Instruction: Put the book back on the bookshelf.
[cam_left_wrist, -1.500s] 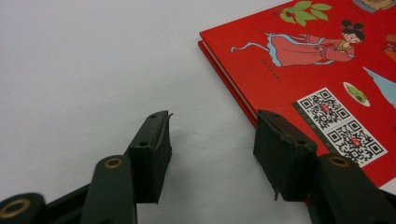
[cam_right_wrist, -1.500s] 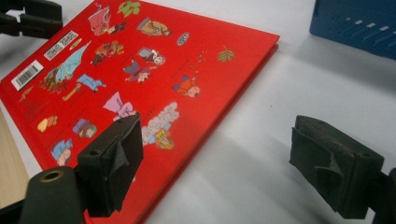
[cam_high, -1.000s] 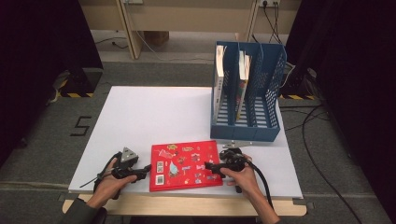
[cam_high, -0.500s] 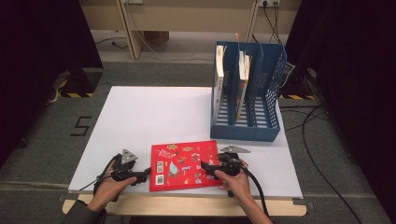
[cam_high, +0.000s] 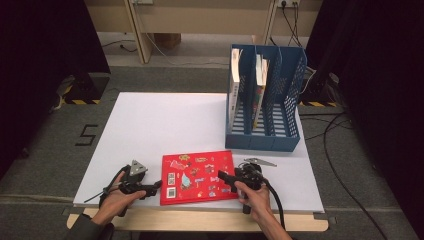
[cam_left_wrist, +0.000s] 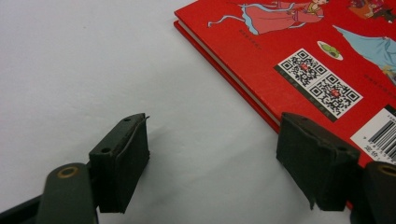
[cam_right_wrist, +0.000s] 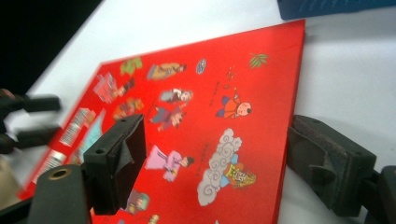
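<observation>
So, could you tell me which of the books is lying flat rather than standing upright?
The red hardcover book with cartoon stickers, flat on the white table between both grippers. The other two books stand upright in the blue file rack.

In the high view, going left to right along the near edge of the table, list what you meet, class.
left gripper → red book → right gripper; set farther back and farther right, the blue file rack.
</observation>
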